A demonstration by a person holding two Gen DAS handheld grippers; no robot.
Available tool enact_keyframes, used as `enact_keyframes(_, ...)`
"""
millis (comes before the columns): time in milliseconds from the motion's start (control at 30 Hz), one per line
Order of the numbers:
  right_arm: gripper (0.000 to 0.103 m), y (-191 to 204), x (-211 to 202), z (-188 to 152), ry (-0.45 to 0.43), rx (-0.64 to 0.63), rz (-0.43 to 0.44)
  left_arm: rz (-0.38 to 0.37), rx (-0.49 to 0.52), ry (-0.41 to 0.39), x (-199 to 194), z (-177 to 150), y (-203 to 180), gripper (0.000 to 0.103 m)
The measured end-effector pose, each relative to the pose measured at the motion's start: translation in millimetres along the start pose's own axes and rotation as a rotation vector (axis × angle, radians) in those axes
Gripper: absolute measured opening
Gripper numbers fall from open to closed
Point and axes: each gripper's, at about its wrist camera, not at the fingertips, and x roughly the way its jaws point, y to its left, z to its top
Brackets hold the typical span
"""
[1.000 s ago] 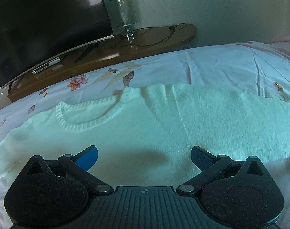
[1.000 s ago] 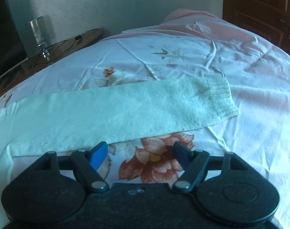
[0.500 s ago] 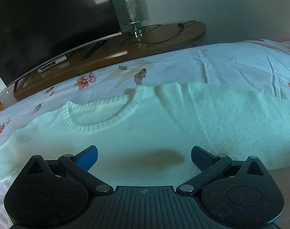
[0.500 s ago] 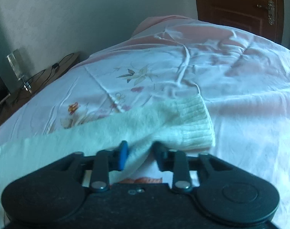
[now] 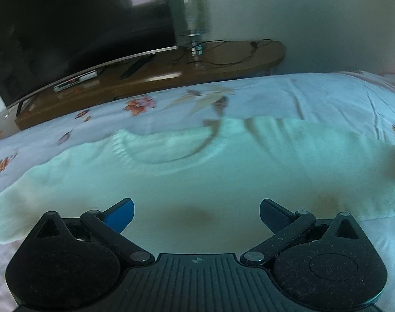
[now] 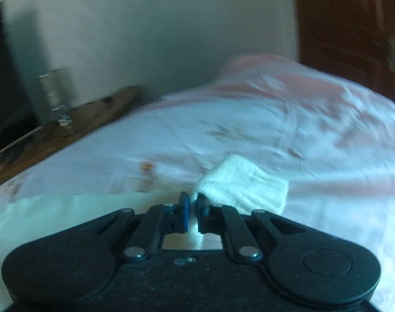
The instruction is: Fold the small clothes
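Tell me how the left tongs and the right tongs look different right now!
The left tongs are spread wide open, while the right tongs are squeezed shut. The left tongs hold nothing above the sweater; the right tongs pinch the sweater's sleeve. Both have one blue and one dark finger.

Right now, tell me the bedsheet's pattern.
The bedsheet is white with orange flowers and brown leaves, clearest in the left wrist view.

Dim, bluish fisheye views, edges bowed; right wrist view heavily motion-blurred.
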Motion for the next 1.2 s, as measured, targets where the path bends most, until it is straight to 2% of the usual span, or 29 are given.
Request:
enact_keyframes(167,0.007,104.5,-10.3,-2.9,-0.026,-0.153,0.175,0.059,-0.059,0.000,-7.9,-5.9,59.2,0.103)
enact_keyframes(300,0.007,200.7,-7.8,-26.6,0.013,-0.259,0.361,0.111,-0.119,0.012,-8.1,-12.0,108.6,0.103)
enact_keyframes(433,0.008,274.0,3.6,-63.2,0.115,-0.347,0.495,0.130,-0.157,0.036,-3.8,-19.5,141.1,0.103)
enact_keyframes(500,0.022,298.9,13.8,-80.9,0.197,-0.386,0.531,0.108,-0.173,0.047,-1.5,-22.7,149.8,0.103)
enact_keyframes(533,0.024,305.1,17.8,-86.7,0.227,-0.397,0.541,0.092,-0.178,0.054,-0.3,-23.7,150.6,0.103)
enact_keyframes(633,0.026,309.7,14.9,-98.2,0.254,-0.412,0.564,0.034,-0.174,0.059,2.4,-24.3,144.1,0.103)
enact_keyframes(733,0.025,293.0,12.0,-93.6,0.262,-0.382,0.583,-0.032,-0.147,0.056,2.5,-23.3,123.9,0.103)
enact_keyframes(833,0.028,261.8,8.8,-89.1,0.249,-0.341,0.533,-0.099,-0.124,0.075,2.1,-26.1,102.0,0.103)
enact_keyframes(900,0.030,241.3,6.6,-85.8,0.242,-0.311,0.495,-0.142,-0.143,0.101,2.7,-31.4,94.2,0.103)
enact_keyframes(1067,0.034,207.6,-4.2,-90.9,0.227,-0.284,0.459,-0.249,-0.311,0.138,3.8,-44.2,100.8,0.103)
enact_keyframes(1133,0.035,203.9,-3.5,-95.7,0.227,-0.283,0.454,-0.310,-0.397,0.138,8.5,-47.5,105.8,0.103)
enact_keyframes(1200,0.035,199.9,-2.5,-98.0,0.231,-0.274,0.455,-0.340,-0.472,0.148,16.1,-51.3,109.1,0.102)
